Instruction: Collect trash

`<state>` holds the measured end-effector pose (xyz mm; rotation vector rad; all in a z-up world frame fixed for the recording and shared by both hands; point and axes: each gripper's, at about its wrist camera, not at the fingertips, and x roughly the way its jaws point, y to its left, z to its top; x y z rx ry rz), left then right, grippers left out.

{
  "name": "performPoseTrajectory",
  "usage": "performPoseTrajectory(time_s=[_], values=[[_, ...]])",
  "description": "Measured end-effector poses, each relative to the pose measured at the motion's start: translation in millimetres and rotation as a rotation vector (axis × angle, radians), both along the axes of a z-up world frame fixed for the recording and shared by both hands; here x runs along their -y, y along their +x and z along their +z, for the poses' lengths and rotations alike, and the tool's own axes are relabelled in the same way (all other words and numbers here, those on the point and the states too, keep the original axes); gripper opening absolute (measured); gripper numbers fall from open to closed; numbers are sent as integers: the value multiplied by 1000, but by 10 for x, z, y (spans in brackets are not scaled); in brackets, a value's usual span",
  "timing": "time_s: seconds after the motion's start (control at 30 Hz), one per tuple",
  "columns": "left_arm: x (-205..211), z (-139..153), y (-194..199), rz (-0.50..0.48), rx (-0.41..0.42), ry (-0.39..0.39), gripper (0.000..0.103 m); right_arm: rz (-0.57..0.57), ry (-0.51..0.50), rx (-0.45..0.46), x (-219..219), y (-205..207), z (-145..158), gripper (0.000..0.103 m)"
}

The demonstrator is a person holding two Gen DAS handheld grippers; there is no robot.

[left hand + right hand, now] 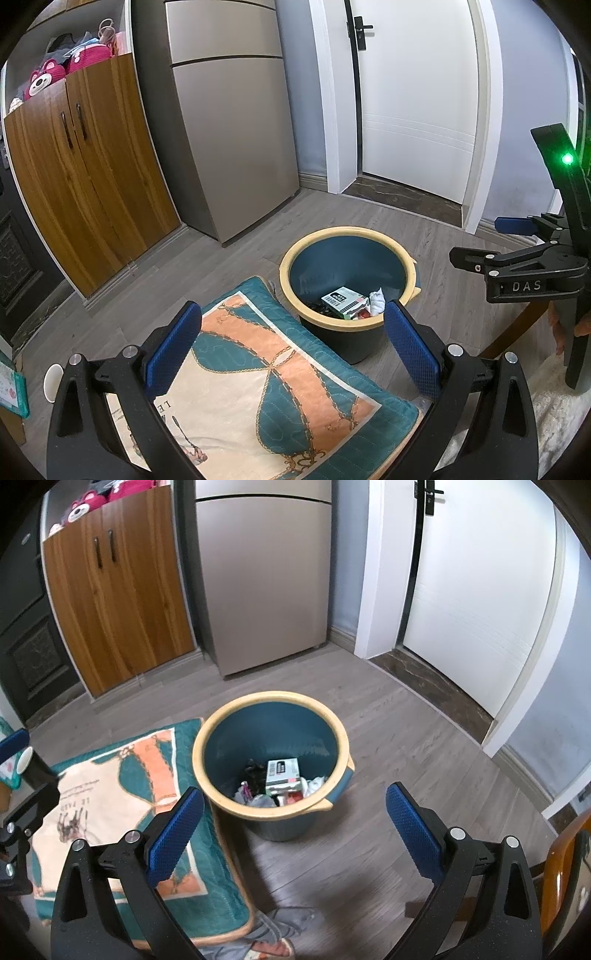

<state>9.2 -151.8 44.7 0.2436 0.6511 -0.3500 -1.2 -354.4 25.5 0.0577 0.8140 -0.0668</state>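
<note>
A dark blue trash bin with a yellow rim [347, 233] [271, 696] stands on the grey wood floor. Inside lie a white and green box [341, 302] [282, 771], crumpled white paper [377, 302] [314, 784] and other dark scraps. My left gripper [291, 347] is open and empty, above a cushion and just short of the bin. My right gripper [295, 830] is open and empty, above the floor at the bin's near side. The right gripper also shows in the left wrist view [476, 243], side on at the right edge.
A teal, orange and cream cushion [258, 387] [122, 812] lies left of the bin. A wooden cabinet [85, 177], a fridge [236, 122] and a white door [417, 92] stand behind. A white cup [51, 382] sits at the left. A wooden chair edge [561, 867] is at the right.
</note>
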Motion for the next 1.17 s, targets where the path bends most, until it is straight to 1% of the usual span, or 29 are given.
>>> performPoseTrajectory(time_s=[0.63, 0.73, 0.97, 1.17], values=[[15, -8, 3, 3, -2, 1, 97, 13, -7, 0, -32, -14, -10, 98], [0, -14, 10, -4, -16, -14, 97, 11, -6, 0, -32, -14, -11, 98], [-4, -21, 22, -15, -28, -11, 97, 10, -4, -10, -54, 5, -30, 98], [-53, -51, 65, 15, -66, 0, 97, 3, 22, -42, -18, 54, -71, 98]])
